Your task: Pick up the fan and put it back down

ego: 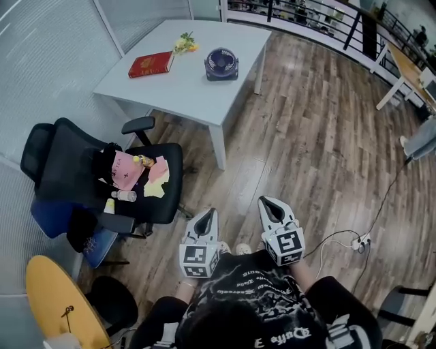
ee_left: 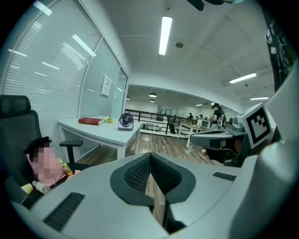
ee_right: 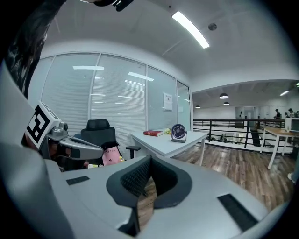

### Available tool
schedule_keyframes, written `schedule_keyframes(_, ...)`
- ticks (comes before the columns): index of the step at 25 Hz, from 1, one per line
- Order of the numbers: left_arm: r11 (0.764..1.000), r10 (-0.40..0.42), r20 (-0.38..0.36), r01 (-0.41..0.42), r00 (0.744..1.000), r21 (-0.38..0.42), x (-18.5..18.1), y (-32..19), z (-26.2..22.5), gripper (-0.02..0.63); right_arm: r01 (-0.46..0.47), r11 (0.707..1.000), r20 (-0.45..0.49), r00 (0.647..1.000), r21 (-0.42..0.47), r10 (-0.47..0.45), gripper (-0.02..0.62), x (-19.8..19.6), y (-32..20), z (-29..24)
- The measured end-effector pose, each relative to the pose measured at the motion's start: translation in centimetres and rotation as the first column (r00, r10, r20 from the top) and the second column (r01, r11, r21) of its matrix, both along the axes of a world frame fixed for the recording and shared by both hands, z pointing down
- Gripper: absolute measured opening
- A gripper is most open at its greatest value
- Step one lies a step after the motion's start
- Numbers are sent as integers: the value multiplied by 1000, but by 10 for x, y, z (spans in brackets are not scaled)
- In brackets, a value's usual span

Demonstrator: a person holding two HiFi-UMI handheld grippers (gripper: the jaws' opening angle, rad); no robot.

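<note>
A small dark blue fan (ego: 221, 64) stands upright near the far right edge of the white table (ego: 197, 88), well ahead of me. The fan (ee_left: 125, 121) shows small in the left gripper view, and the fan (ee_right: 178, 132) also shows in the right gripper view. My left gripper (ego: 208, 217) and right gripper (ego: 269, 204) hover side by side over the wooden floor, close to my body and far from the table. Both are shut with nothing between their jaws. The left gripper (ee_left: 150, 158) and right gripper (ee_right: 148, 163) have their pads pressed together.
A red book (ego: 150, 64) and yellow flowers (ego: 184, 44) lie on the table's far left. A black office chair (ego: 109, 177) with a pink bag and bottles stands left of me. A power strip with cable (ego: 359, 240) lies on the floor at right, a railing (ego: 327, 17) beyond.
</note>
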State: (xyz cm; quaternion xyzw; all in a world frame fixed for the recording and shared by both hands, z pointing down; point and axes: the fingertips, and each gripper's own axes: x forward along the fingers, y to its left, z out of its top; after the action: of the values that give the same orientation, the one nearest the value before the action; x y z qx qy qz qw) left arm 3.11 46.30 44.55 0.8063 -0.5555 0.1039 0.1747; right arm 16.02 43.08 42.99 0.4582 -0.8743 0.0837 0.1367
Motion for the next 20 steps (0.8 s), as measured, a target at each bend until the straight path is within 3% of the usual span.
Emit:
schedule_keyframes(4,1000,-8,-25,8,1000,6,-1,-4,-2,21,-15,1000,19,1000,-7,15,23,3,-6,0)
schedule_keyframes(6,1000,0,-33,0,999,3,-4,-5,-2,28,1,1000,29,1000,-15,0,101,-1,-6,1)
schedule_keyframes(10,1000,5,-54,-5,999,1,-9,-9,-1,259,31,999,35,999,-28,-30,249,-10,-7,3)
schedule_keyframes(16,1000,14,-42,-15,999,-17,-26,-14,5,334,30,999,28,999,-42,-29,367,-24,-8,8)
schedule_keyframes(20,998,46,-39,-48,998,-32,-34,-18,6,351,6,999,26,1000,-38,-5,393,-30,-13,7)
